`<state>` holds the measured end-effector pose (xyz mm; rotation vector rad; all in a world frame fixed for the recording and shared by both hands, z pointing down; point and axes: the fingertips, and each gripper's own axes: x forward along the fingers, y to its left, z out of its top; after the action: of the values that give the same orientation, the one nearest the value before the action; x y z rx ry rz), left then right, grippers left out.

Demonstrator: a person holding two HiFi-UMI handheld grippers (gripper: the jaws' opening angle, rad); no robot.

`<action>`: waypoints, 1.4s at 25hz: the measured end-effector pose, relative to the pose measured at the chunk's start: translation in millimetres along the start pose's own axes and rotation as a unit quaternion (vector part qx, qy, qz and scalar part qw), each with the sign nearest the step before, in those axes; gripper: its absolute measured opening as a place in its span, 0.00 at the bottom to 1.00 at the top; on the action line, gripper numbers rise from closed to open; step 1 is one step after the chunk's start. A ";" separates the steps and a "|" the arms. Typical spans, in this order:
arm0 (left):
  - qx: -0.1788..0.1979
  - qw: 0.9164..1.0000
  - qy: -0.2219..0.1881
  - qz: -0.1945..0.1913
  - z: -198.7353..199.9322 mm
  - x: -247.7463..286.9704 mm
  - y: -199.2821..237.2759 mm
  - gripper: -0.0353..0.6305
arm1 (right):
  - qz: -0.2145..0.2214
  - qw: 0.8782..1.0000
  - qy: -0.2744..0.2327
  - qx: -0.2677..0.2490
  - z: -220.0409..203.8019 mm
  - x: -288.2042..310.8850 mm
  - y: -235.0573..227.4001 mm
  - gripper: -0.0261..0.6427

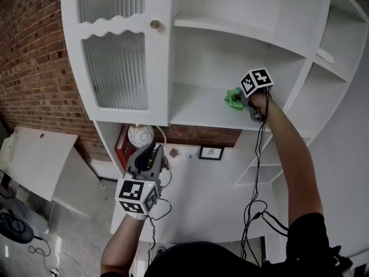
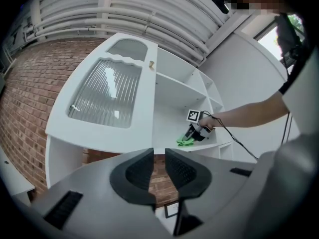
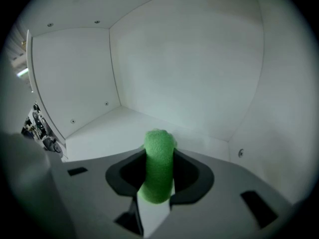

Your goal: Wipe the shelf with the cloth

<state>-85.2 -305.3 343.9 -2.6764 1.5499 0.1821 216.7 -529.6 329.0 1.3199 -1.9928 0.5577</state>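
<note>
Right tool [image 1: 242,101] clamped on the green cloth [image 1: 233,98] at the right part of the white shelf [image 1: 196,113]; left tool [image 1: 151,153] held lower down, jaws nearly together, nothing between.

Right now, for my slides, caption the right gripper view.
The right gripper pinches a green cloth inside a white shelf.

A red brick wall [image 1: 34,51] fills the upper left of the frame. Right of it, a white-framed ribbed-glass door [image 1: 115,68] carries a small round brass knob [image 1: 154,24]. Lower, near centre, sit a white patterned ball [image 1: 140,135] and a small black-framed picture [image 1: 211,153].
</note>
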 end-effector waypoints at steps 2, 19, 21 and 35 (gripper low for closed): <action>-0.003 1.000 -0.001 -0.010 -0.9 5.6 -5.6 0.16 | -0.038 0.999 0.014 -0.022 -7.0 -6.5 -11.6 0.21; -0.011 0.999 -0.012 -0.050 -0.9 18.0 -25.5 0.16 | -0.366 0.819 0.284 -0.338 -62.5 -43.8 -66.5 0.21; -0.009 0.999 -0.008 -0.050 -2.9 17.5 -26.8 0.16 | -0.380 0.805 0.283 -0.358 -60.7 -44.7 -67.2 0.21; 0.024 0.999 0.011 0.024 0.3 -25.2 1.6 0.16 | -0.032 0.986 -0.112 -0.122 64.5 -43.0 67.1 0.21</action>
<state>-99.1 -284.4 346.8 -2.6150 1.6057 0.1159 147.1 -519.0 254.6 1.3345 -2.1098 0.1308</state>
